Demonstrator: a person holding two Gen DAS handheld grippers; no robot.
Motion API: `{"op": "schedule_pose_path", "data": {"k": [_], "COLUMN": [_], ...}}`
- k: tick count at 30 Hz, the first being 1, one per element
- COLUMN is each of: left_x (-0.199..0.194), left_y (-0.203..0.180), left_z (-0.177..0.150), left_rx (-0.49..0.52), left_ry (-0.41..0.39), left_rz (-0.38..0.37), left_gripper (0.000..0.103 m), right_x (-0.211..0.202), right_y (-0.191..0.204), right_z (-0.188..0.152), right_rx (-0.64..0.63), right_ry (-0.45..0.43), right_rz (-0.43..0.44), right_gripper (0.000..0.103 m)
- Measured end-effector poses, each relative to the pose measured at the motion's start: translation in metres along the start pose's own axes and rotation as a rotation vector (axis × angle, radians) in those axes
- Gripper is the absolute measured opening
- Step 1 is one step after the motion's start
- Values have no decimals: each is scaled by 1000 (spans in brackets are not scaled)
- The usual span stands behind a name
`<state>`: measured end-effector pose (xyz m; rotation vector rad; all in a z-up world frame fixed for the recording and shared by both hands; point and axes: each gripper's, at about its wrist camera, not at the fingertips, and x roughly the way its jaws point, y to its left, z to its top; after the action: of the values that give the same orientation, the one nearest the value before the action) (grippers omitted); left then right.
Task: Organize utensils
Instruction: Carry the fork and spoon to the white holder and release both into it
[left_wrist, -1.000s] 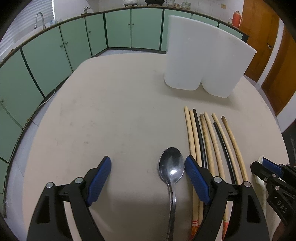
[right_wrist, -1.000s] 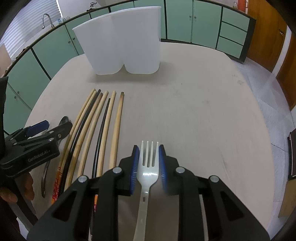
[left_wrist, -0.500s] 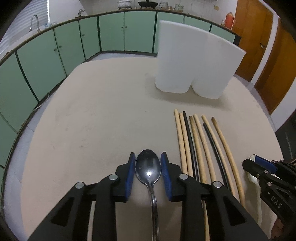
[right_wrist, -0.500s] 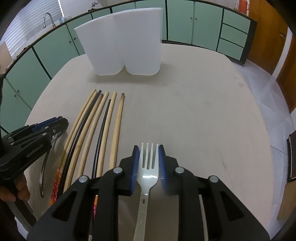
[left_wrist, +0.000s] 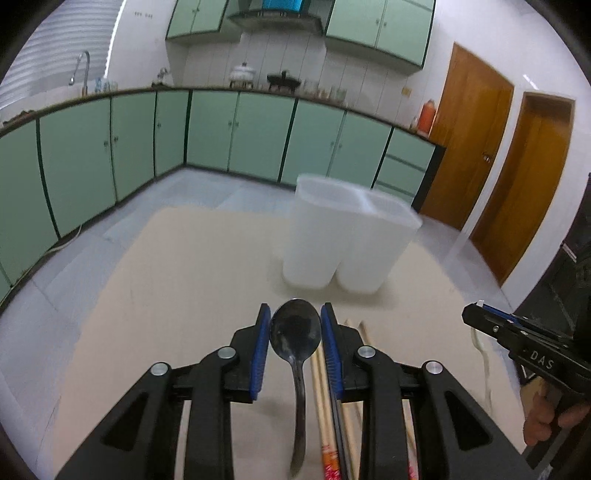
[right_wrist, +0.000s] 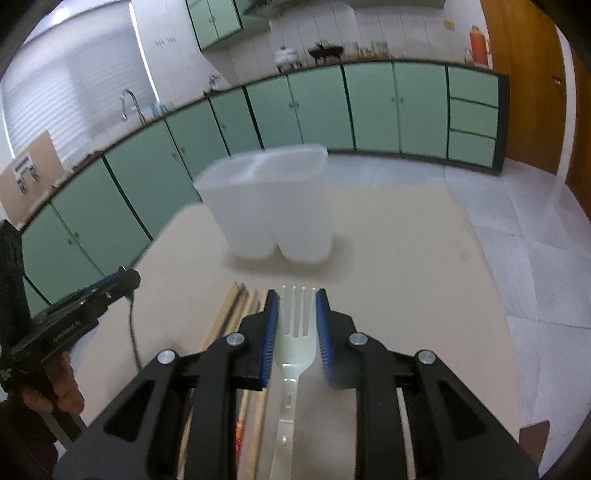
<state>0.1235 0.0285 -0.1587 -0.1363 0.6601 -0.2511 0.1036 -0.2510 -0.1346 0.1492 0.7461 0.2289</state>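
Observation:
My left gripper (left_wrist: 295, 332) is shut on a metal spoon (left_wrist: 294, 330) and holds it above the beige table, bowl forward. My right gripper (right_wrist: 294, 321) is shut on a white plastic fork (right_wrist: 294, 325), tines forward, also raised. A white two-compartment utensil holder (left_wrist: 347, 240) stands ahead on the table; it also shows in the right wrist view (right_wrist: 269, 206). Several wooden and black chopsticks (left_wrist: 325, 406) lie on the table under the left gripper and show in the right wrist view (right_wrist: 236, 306).
The right gripper shows at the right edge of the left wrist view (left_wrist: 517, 339); the left gripper shows at the left of the right wrist view (right_wrist: 74, 314). Green cabinets (left_wrist: 240, 133) ring the room beyond the table edge (left_wrist: 122, 258).
Both grippers have lifted and tilted up from the table, each carrying its utensil. The left gripper closed on the spoon a second ago. The holder now appears ahead and lower.

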Motion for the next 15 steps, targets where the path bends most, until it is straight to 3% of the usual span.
{"op": "schedule_pose_path", "data": {"k": [7,15], "left_x": [6,-10], "left_y": [-6,-7], "left_z": [5,16], "left_rx": [10,15], "left_ry": [-19,-76], "left_rz": [-12,-38], "left_gripper": [27,27], "right_x": [1,-11], "right_y": [-5,-5], "right_z": [8,24], "right_rx": [17,4], "right_ry": [-9,-98], "right_rz": [14,39], "right_gripper": [19,19]}}
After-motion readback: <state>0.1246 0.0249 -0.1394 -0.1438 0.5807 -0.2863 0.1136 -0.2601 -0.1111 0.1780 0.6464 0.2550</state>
